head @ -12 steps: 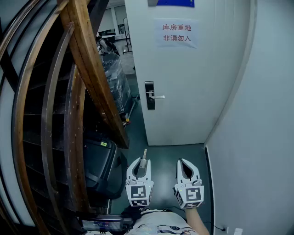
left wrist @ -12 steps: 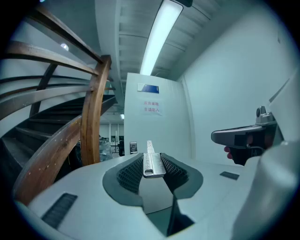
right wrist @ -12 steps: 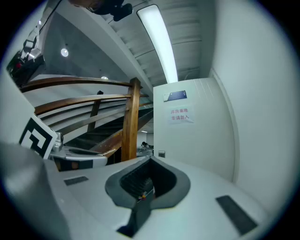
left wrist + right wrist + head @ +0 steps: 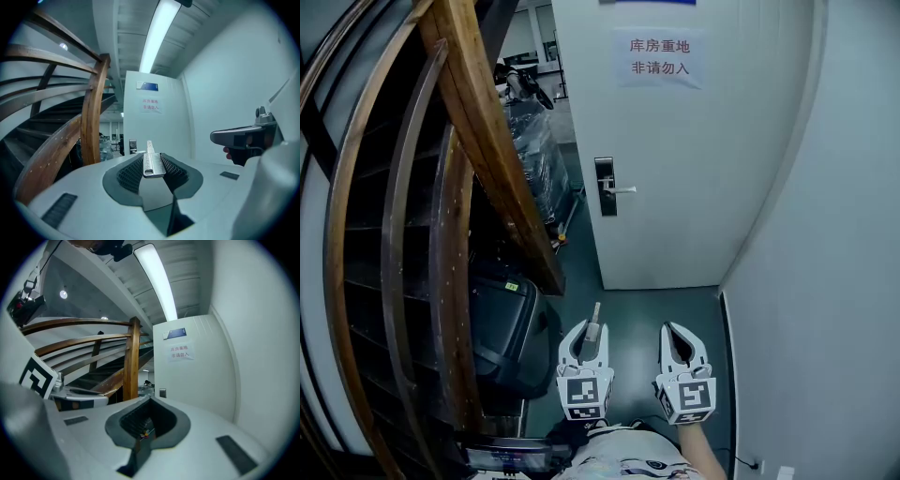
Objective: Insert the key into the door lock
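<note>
The left gripper (image 4: pixel 587 335) is closed on the key (image 4: pixel 151 160). Its two ribbed pads press the flat metal head from either side, and the narrow blade sticks straight out ahead beyond the tips. The right gripper (image 4: pixel 676 337) has its jaws together with nothing between them; only the dark hollow of its pads shows in its own view. Both are held level and side by side, low over the dark green floor (image 4: pixel 628 309).

The key is plain silver metal, with a squared-off head and some stamped marks too small to read. It points toward the door lock (image 4: pixel 605 186) — a dark upright plate with a silver lever handle (image 4: pixel 622 190) — but it is well apart from it. The lock sits at the left edge of a white door (image 4: pixel 703 178) that carries a paper notice (image 4: pixel 658 58). Past that edge, a lit room shows.

To the left, below the curved wooden stair rail (image 4: pixel 478 122), a black case (image 4: pixel 502 328) stands closed, its contents hidden. Further back is a stack wrapped in clear plastic (image 4: pixel 534 155).
</note>
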Demonstrator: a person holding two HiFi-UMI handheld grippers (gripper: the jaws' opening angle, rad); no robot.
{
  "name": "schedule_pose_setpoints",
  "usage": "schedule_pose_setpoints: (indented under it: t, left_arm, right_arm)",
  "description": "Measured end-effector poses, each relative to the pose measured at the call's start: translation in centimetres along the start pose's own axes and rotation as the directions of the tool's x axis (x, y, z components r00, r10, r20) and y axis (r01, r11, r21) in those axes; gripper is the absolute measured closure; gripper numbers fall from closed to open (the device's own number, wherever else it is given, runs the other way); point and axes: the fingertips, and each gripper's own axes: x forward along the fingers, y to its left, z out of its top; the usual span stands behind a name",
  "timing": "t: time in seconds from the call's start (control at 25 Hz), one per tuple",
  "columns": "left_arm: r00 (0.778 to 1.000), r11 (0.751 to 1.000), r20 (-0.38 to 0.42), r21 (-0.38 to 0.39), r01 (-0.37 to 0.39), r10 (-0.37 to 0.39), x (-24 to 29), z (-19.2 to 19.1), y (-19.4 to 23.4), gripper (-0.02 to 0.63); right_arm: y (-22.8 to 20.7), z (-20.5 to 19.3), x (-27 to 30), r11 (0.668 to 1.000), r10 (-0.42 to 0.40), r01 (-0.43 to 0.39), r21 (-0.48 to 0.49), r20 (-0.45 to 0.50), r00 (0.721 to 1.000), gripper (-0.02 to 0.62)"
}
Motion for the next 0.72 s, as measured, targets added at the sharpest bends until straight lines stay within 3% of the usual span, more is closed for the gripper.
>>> schedule_pose_setpoints:
  t: [0.72]
  left_arm:
    - [0.993, 0.994, -0.083, -0.052, -0.092, 0.087, 2.3, -2.7, -0.3, 0.489]
  right_arm:
    - [-2.7, -2.5, 2.1, 0.998, 0.063, -0.062, 0.024, -0.046, 0.997, 0.591]
